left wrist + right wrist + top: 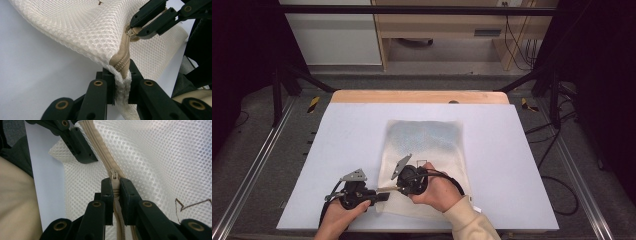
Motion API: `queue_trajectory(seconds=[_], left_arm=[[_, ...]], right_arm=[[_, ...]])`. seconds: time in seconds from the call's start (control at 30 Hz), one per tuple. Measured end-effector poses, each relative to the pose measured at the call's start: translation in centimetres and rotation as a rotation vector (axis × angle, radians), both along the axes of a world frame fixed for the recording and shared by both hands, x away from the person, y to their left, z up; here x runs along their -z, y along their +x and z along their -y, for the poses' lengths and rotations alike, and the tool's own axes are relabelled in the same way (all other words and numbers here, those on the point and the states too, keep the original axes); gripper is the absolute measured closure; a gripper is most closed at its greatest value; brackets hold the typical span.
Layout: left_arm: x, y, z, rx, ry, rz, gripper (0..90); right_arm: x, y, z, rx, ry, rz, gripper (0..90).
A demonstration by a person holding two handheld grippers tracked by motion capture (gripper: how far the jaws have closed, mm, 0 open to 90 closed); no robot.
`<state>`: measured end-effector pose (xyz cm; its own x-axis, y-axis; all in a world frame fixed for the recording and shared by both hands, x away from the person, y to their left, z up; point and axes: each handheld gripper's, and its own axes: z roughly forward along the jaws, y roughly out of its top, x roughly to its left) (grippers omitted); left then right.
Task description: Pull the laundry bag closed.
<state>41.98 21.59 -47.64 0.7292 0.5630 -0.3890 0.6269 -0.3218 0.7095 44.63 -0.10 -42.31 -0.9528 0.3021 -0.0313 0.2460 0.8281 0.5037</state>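
A white mesh bag [427, 142] with a beige zipper [123, 58] lies on the table, something bluish showing through its far half. My left gripper [122, 80] is shut on the bag's near corner at the end of the zipper. My right gripper [115, 188] is shut on the zipper pull [114, 175], a short way along the zipper from the left gripper [80, 147]. In the high view both grippers meet at the bag's near left edge, the left gripper [383, 196] just below the right gripper [393, 189]. The mesh is lifted and pulled taut between them.
The white tabletop [347, 145] has a wooden strip [419, 96] along its far edge. Black frame posts stand at both sides, and cables [557, 185] run on the floor at the right. A brown stitched mark [192, 206] sits on the mesh.
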Motion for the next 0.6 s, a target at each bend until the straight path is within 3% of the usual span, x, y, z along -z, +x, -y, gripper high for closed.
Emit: queue_trajectory(seconds=[0.6], left_arm=[[0.0,-0.1,0.1,0.006,0.001,0.003,81.4]], right_arm=[[0.0,-0.5,2.6,0.052,0.026,0.015,82.0]])
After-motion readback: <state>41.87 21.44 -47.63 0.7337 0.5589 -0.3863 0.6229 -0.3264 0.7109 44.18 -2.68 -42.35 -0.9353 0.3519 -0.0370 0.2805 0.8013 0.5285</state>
